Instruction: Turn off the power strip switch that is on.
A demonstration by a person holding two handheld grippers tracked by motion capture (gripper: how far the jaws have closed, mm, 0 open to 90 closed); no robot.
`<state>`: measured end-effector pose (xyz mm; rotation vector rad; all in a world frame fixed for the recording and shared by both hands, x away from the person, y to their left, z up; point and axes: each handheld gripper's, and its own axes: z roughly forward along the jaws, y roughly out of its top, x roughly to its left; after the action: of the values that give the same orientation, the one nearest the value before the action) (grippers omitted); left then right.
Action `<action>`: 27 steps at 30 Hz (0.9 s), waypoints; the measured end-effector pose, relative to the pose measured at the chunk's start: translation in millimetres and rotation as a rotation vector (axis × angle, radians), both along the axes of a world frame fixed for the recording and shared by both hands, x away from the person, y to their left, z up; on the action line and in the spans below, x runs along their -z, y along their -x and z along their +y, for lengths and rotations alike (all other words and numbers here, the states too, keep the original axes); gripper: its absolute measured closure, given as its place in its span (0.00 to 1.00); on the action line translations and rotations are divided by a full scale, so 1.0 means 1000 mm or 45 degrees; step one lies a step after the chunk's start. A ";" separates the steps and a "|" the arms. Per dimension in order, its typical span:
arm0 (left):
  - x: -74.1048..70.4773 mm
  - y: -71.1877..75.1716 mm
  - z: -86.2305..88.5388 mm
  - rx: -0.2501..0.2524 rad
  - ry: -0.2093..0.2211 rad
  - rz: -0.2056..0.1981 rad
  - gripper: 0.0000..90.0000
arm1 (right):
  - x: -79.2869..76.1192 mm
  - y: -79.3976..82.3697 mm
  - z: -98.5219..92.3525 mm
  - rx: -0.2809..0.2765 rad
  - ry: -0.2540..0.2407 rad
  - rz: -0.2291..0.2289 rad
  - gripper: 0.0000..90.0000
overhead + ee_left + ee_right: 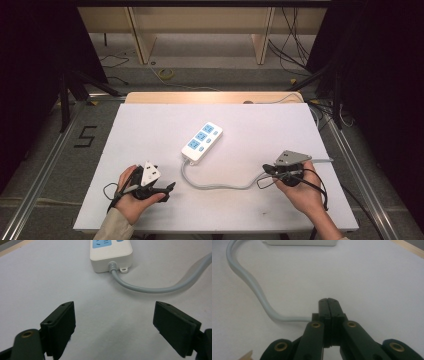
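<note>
A white power strip (202, 142) with blue sockets lies mid-table on a white sheet (150, 130), and its grey cord (220, 186) curves toward your right hand. Your left gripper (113, 325) hovers near the strip's cord end, jaws spread wide and empty. Your right gripper (329, 306) has its jaws pressed together; the cord disappears behind them, so whether it is pinched is unclear. Pulling the right hand away could drag the strip sideways, out of your left gripper's line.
</note>
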<state>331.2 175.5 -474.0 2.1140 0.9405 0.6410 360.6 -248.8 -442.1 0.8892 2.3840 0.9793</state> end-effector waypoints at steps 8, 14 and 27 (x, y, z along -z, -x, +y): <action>0.000 -0.001 0.000 0.003 -0.005 0.002 0.20 | -0.001 -0.006 0.006 -0.004 0.007 -0.001 1.00; 0.000 -0.001 0.000 0.000 -0.011 0.002 0.20 | -0.003 -0.008 0.008 0.000 0.004 0.000 1.00; 0.000 -0.001 0.000 -0.005 -0.003 -0.003 0.20 | -0.006 -0.017 0.016 -0.001 0.010 -0.004 1.00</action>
<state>332.0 175.1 -474.2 2.1137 0.9432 0.6463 377.2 -232.7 -436.4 0.8831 2.3841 0.9702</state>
